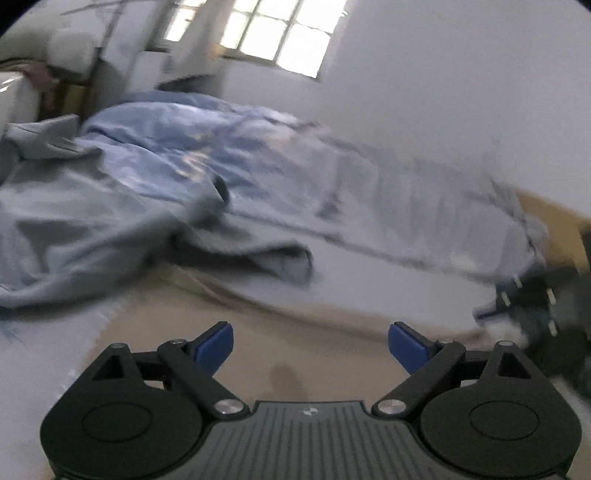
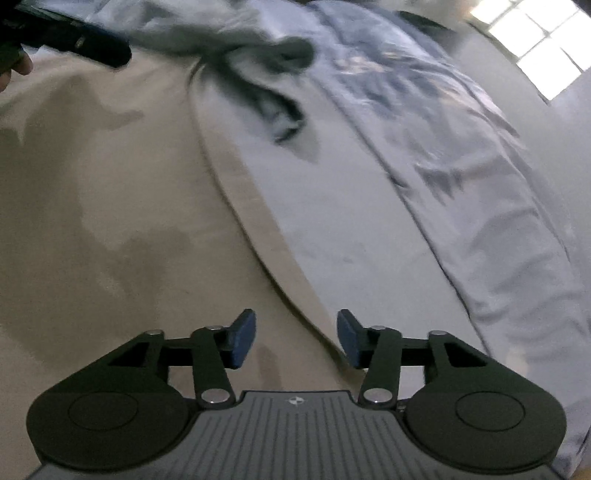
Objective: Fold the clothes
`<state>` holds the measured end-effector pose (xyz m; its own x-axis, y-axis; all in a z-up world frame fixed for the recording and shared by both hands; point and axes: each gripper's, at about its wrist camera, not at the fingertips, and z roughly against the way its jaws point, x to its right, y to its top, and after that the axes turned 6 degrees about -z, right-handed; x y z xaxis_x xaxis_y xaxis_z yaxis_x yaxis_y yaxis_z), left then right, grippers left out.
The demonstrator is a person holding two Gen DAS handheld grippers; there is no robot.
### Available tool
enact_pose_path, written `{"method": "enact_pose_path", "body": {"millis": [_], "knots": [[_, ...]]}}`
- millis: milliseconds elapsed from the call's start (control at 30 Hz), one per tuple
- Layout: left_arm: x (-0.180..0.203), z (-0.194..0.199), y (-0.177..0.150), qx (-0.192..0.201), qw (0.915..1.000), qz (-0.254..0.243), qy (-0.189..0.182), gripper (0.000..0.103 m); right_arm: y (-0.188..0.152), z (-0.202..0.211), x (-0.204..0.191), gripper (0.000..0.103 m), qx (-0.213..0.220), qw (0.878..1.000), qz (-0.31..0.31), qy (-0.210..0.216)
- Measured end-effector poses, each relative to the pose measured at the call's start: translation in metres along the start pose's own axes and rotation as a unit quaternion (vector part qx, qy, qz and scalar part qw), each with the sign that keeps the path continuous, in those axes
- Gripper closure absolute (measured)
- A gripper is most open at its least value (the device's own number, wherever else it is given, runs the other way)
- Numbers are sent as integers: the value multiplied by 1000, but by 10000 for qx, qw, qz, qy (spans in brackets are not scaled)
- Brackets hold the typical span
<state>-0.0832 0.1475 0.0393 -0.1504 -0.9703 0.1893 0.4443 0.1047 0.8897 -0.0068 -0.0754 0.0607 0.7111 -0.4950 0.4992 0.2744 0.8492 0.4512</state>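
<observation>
the left claw [image 1: 310, 345] stands wide open, its blue pads [image 1: 216, 347] far apart with nothing between them. it hovers over a beige garment [image 1: 258, 354] that lies spread flat on the bed. just past the beige cloth's far edge is a strip of pale blue bed sheet [image 1: 369, 269]. beyond that a grey-blue garment [image 1: 85, 229] lies crumpled on the left side of the bed, one folded corner of it reaching toward the middle. behind it a rumpled blue quilt [image 1: 192, 140] runs along the white wall [image 1: 461, 92], under a bright window [image 1: 280, 33]. at the right edge of this view the other claw shows as a dark blurred shape [image 1: 543, 295]; the whole view is smeared by motion.

the right claw [image 2: 296, 339] is also open, less widely, its blue pads [image 2: 242, 339] apart and holding nothing. it sits low over the hemmed edge of the beige garment [image 2: 110, 221], which fills the left half of its view with soft shadows on it. to the right of that edge lies the pale bed sheet [image 2: 332, 221], then the quilt [image 2: 443, 122]. the crumpled grey-blue garment [image 2: 258, 48] sits at the top, touching the beige cloth's far edge. in the top left corner the left claw's dark body [image 2: 74, 40] appears, with part of a hand [image 2: 18, 66] beside it.
</observation>
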Motion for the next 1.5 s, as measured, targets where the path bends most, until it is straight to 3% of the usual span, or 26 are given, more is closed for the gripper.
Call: {"method": "enact_pose_path", "body": {"millis": [100, 300, 433, 600, 867, 967, 1200, 1333, 1500], "knots": [[6, -11, -16, -218, 9995, -223, -22, 9, 9, -21, -5, 52, -185, 9992, 361, 32], [3, -15, -24, -318, 9993, -112, -157, 9, 29, -56, 5, 49, -310, 9983, 490, -32], [-2, -13, -26, -326, 9992, 11, -235, 9, 41, -63, 23, 48, -115, 9957, 99, -910], [-4, -13, -26, -304, 9992, 56, -272, 9, 55, -72, 45, 48, 124, 9795, -392, -1973], [-4, -11, -25, -337, 9990, 2, -278, 9, 43, -6, 28, 46, 459, 9750, -1354, -1699], [-3, -6, -26, -333, 9991, -44, -258, 9, 34, 36, 4, 34, 774, 9625, -1899, -1778], [3, 16, -34, -296, 9991, -268, -144, 9, -3, 115, -63, 27, 1490, 9206, -3246, -1580], [13, 34, -34, -195, 9987, -453, -92, 9, -27, 131, -85, 24, 1718, 9028, -3679, -1417], [14, 65, -36, -279, 9996, -32, 7, 9, -50, 139, -91, 18, 1928, 8767, -4246, -1184]]}}
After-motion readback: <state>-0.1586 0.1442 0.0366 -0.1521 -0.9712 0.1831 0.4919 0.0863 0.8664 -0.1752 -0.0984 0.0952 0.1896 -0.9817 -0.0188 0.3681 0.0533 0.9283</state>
